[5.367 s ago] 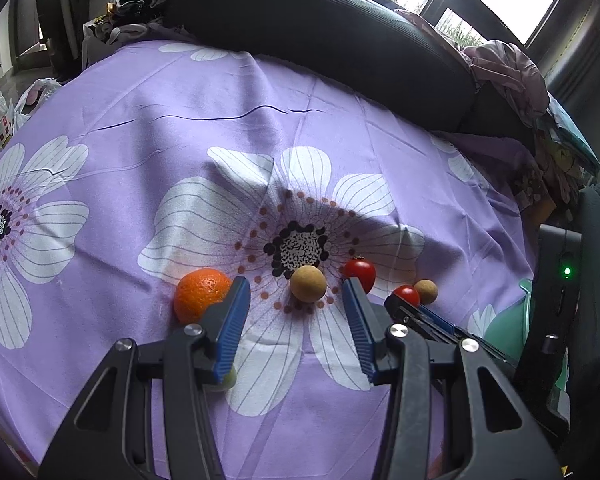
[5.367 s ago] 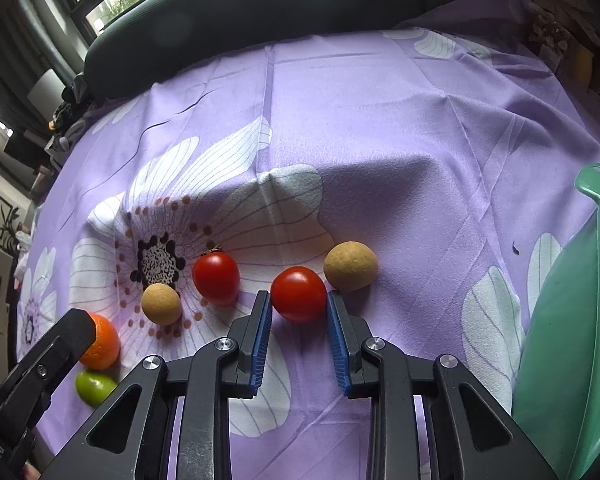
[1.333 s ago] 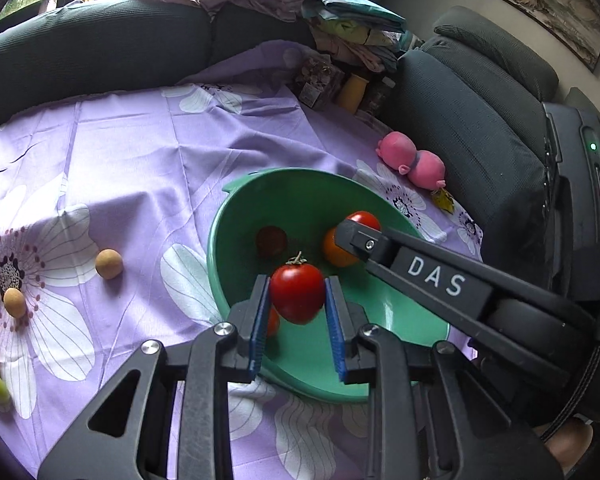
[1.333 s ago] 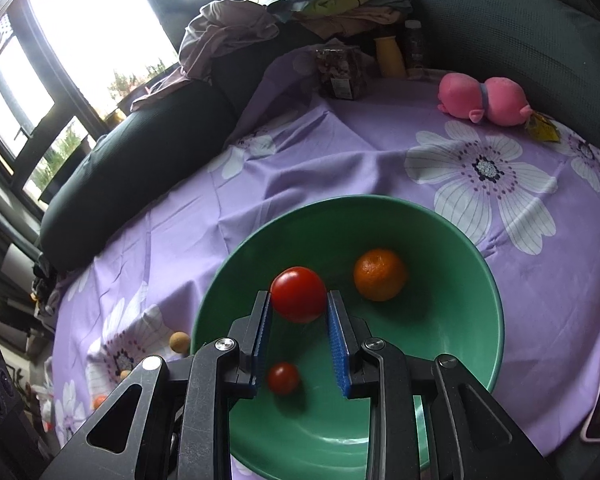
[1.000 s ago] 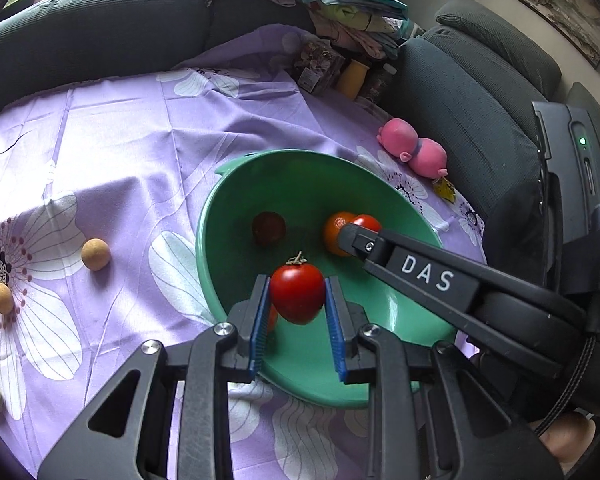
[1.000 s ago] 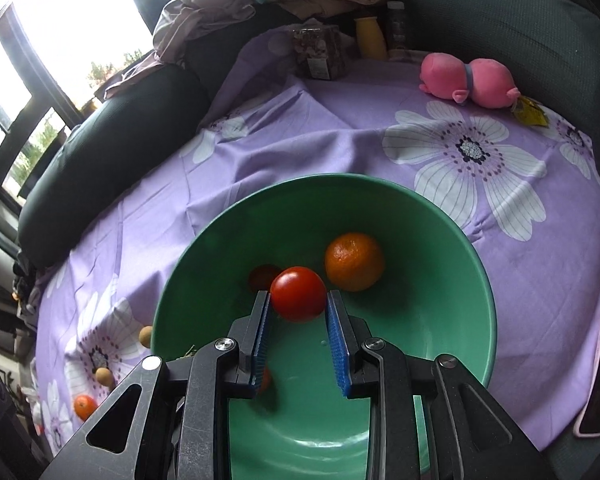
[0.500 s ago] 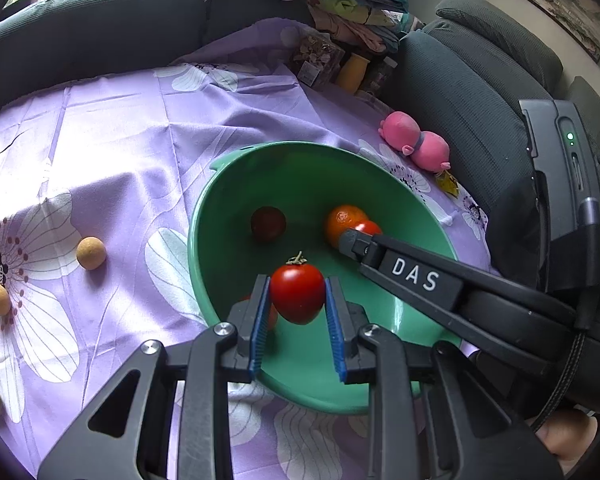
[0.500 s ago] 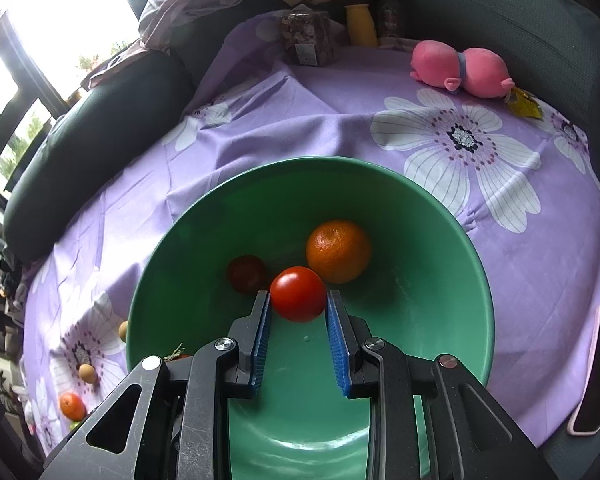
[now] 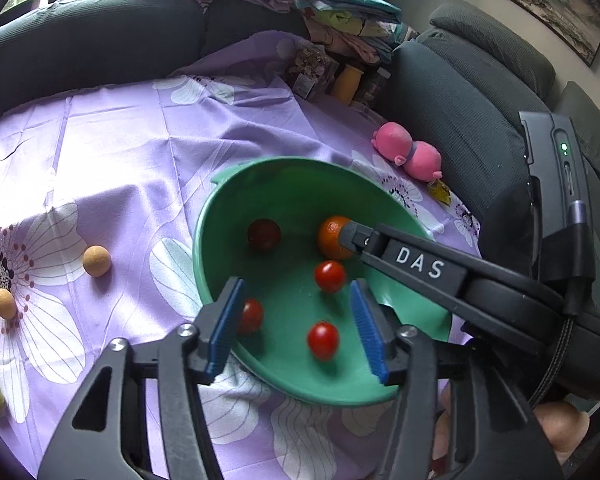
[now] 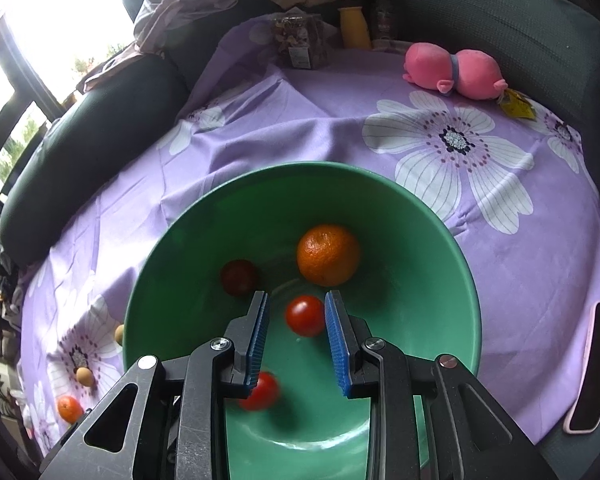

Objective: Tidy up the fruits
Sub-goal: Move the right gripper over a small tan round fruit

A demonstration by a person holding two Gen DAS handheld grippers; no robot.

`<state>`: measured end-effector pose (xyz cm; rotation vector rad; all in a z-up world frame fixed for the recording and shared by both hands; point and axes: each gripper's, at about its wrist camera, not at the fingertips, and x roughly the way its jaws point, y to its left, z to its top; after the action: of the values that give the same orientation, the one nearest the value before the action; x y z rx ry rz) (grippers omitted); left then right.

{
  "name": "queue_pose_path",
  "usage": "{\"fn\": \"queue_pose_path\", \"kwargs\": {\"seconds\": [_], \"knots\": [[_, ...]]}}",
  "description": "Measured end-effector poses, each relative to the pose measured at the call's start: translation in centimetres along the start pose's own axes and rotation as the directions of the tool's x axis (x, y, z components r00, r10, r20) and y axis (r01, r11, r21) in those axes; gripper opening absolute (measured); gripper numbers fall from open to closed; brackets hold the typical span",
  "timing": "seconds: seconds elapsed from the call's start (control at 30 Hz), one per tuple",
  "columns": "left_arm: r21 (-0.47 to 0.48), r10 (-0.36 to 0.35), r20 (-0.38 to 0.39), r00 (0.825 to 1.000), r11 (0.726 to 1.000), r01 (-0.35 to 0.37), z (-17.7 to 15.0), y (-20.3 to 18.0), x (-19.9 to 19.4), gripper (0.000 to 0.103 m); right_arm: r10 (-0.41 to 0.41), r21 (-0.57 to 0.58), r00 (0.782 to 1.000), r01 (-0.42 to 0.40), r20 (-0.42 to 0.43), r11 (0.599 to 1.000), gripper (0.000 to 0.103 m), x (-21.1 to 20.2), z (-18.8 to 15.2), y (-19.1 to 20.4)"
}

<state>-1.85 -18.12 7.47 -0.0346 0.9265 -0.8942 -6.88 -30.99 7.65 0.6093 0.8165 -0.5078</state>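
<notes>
Right wrist: tomato (image 10: 305,315) now out of claw (image 10: 297,338)

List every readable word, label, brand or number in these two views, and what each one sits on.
"DAS": white letters on the black arm of the right gripper, seen in the left wrist view above the green bowl.
Label on the clear jar at the far edge of the cloth: too small and blurred to read.
Yellow tag beside the pink plush toy: no legible print.
Nothing else carries readable text.

Tomatoes (image 10: 305,315) lie in the bowl (image 10: 466,280) (orange (image 10: 328,255) behind).
</notes>
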Motion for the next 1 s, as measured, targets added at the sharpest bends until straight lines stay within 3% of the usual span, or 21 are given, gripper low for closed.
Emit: {"fn": "queue_pose_path", "kwargs": {"seconds": [0.07,0.17,0.27,0.37,0.5,0.63,0.73,0.83,0.9,1.0], "knots": [[-0.011,-0.002,0.034,0.999,1.000,0.002,0.2,0.2,-1.3,0.067,0.036,-0.004,0.997,-0.036,0.074,0.999,0.049,-1.3,0.1,0.1],[-0.034,0.028,0.100,0.995,0.999,-0.025,0.6,1.1,-3.6,0.070,0.072,-0.042,0.984,-0.066,0.162,0.997,0.051,-2.8,0.2,1.1],[-0.075,0.112,0.156,0.981,0.992,-0.101,0.8,2.5,-5.9,0.072,0.143,-0.075,0.973,-0.131,0.182,0.989,0.051,-3.3,0.2,2.2],[-0.152,0.240,0.173,0.955,0.965,-0.215,0.9,4.9,-7.9,0.075,0.198,-0.129,0.963,-0.176,0.182,0.976,0.051,-3.4,-0.1,4.0],[-0.294,0.410,0.155,0.899,0.888,-0.354,0.7,9.4,-10.6,0.075,0.259,-0.208,0.954,-0.225,0.152,0.952,0.051,-3.2,-0.8,7.2],[-0.444,0.545,0.083,0.834,0.769,-0.459,-0.3,13.9,-13.4,0.075,0.355,-0.301,0.933,-0.323,0.057,0.898,0.051,-1.9,-2.0,11.2],[-0.526,0.581,0.000,0.814,0.692,-0.494,-1.3,17.0,-14.6,0.075,0.407,-0.351,0.912,-0.395,-0.042,0.849,0.051,-0.4,-3.3,14.5],[-0.556,0.602,-0.079,0.794,0.635,-0.537,-2.3,18.8,-14.9,0.074,0.370,-0.367,0.921,-0.387,-0.121,0.846,0.051,1.6,-4.3,17.0],[-0.560,0.602,-0.101,0.792,0.624,-0.545,-2.7,19.5,-14.8,0.073,0.310,-0.356,0.935,-0.353,-0.172,0.865,0.051,3.3,-5.0,18.1],[-0.557,0.605,-0.115,0.788,0.618,-0.555,-3.2,20.0,-14.5,0.073,0.281,-0.351,0.934,-0.345,-0.222,0.871,0.051,5.3,-5.8,18.7]]}}
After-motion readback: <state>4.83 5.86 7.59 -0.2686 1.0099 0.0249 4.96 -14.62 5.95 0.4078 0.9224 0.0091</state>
